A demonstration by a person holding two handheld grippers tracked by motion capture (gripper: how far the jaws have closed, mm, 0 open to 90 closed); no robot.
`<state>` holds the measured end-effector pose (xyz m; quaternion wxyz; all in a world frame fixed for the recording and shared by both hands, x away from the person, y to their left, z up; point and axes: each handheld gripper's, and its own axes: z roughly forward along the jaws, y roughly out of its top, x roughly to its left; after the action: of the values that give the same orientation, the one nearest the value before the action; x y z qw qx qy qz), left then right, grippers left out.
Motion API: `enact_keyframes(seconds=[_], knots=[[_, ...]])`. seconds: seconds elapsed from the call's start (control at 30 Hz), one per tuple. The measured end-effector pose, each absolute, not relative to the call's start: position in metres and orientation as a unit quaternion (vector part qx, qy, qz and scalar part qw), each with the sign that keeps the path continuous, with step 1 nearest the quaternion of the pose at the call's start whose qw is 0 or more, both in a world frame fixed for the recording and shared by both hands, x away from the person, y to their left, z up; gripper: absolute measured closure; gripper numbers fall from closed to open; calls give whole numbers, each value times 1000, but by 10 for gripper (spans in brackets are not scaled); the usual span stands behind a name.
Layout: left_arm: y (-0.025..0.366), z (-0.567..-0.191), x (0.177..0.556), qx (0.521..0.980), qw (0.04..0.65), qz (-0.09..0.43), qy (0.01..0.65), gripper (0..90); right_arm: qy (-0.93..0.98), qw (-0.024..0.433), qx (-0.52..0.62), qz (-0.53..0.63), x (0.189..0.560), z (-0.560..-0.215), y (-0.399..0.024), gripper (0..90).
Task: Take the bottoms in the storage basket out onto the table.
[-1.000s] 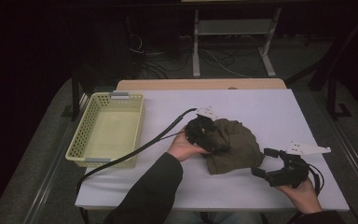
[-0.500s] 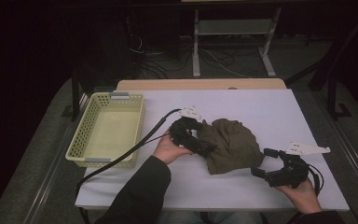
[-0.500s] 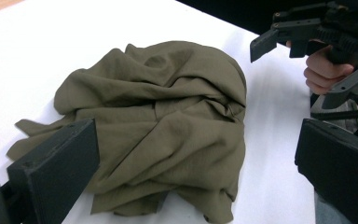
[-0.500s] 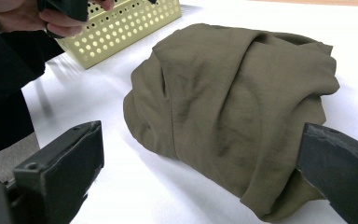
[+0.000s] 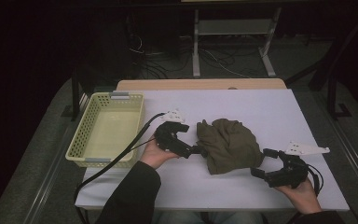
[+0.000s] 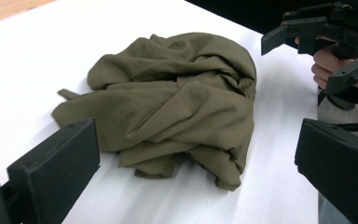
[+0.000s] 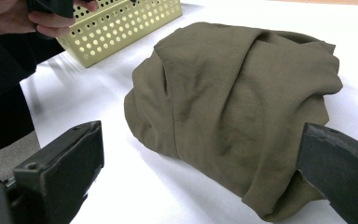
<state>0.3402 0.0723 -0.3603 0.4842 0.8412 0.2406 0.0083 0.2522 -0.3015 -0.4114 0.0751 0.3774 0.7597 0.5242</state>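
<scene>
Crumpled olive cloth (image 5: 228, 144) sits mid-table btwn both grippers, long axis running front-to-back: left gripper (image 5: 193, 140), jaws spread & empty, is just beside its left edge, right gripper (image 5: 260, 163) likewise agape w/ nothing held, at its near-right corner, about as close.

The cloth (image 5: 228, 144) in the middle is matt olive fabric, soft and creased. The tabletop (image 5: 270, 112) is smooth, matt white, with a pale wooden strip (image 5: 200, 84) along its far edge. On the left, the basket (image 5: 89, 135) is perforated, slightly glossy yellow plastic.
</scene>
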Motion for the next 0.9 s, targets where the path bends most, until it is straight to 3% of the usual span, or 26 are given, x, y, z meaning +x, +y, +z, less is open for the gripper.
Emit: enact_keyframes(seconds=[0.9], knots=[[139,-376,296,811,496,80,300,0,760,75,376,524,252,-411,-300,3]])
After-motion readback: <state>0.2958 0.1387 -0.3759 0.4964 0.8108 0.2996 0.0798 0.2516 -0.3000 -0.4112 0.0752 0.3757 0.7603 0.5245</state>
